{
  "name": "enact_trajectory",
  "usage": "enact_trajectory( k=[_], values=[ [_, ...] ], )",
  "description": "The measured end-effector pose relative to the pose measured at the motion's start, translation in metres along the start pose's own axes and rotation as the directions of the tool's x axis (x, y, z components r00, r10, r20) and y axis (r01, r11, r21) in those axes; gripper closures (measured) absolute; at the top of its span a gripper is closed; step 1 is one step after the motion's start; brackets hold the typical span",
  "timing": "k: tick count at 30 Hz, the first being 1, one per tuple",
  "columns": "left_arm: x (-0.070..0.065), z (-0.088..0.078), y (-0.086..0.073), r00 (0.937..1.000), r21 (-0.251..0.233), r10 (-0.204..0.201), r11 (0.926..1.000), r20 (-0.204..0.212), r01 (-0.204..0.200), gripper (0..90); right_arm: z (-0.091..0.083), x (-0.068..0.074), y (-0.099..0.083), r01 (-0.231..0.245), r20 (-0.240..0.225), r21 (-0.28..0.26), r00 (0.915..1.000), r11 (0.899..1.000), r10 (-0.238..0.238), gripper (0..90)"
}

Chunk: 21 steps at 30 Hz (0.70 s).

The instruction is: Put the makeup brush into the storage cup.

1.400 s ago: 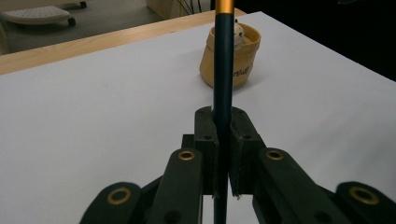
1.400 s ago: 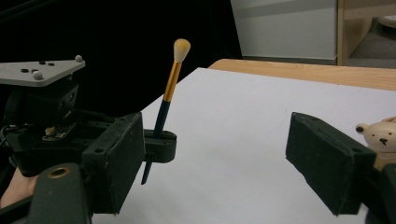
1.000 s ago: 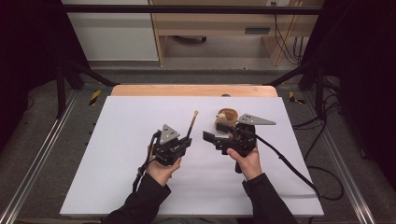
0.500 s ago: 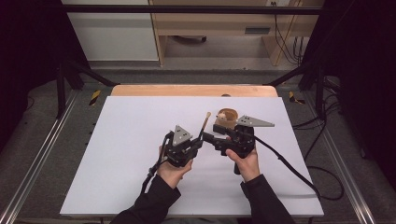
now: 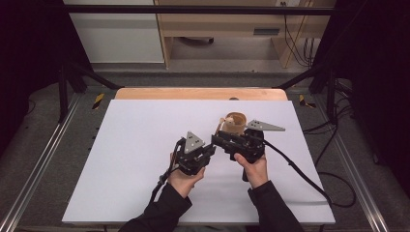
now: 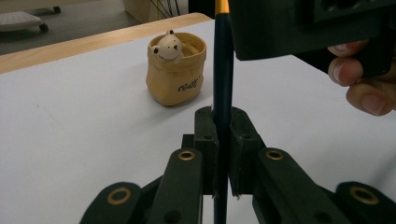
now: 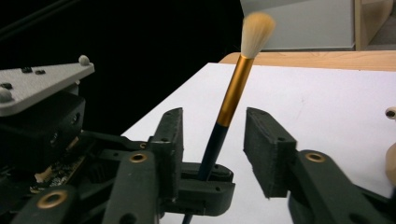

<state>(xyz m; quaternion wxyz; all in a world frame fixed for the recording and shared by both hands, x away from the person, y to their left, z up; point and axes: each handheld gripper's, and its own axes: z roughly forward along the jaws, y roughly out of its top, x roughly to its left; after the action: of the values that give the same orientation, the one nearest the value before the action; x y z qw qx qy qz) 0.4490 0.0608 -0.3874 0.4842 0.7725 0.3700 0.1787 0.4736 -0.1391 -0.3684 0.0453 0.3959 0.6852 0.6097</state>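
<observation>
A brush with a dark blue handle (image 6: pixel 222 93), a gold ferrule (image 7: pixel 233 93) and pale bristles stands nearly upright. My left gripper (image 6: pixel 222 122) is shut on the handle low down. In the high view the left gripper (image 5: pixel 209 151) sits just left of my right gripper (image 5: pixel 218 140). The right gripper (image 7: pixel 212 126) has its jaws on either side of the handle. They have just been closing, and a gap still shows on both sides. A tan cup with a small bear figure (image 6: pixel 176 70) stands on the white sheet behind the grippers (image 5: pixel 234 123).
The white sheet (image 5: pixel 140 145) covers the table, with a wooden edge (image 5: pixel 193 93) along the back. The right gripper's cable (image 5: pixel 309 179) trails off to the right. A hand (image 6: pixel 359 79) holds the right gripper close by.
The left gripper has carried the brush to the right, up to the right gripper. The right gripper's jaws have narrowed around the handle.
</observation>
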Motion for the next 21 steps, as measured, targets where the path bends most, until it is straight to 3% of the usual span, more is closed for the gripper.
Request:
enact_trajectory(
  k=[21],
  values=[
    [-0.011,0.003,0.0,0.9998,-0.011,0.014,0.9998,0.012,-0.014,83.7,-0.003,-0.008,-0.003,-0.057,-0.027,-0.012,0.998,0.998,0.057,81.2]
  ],
)
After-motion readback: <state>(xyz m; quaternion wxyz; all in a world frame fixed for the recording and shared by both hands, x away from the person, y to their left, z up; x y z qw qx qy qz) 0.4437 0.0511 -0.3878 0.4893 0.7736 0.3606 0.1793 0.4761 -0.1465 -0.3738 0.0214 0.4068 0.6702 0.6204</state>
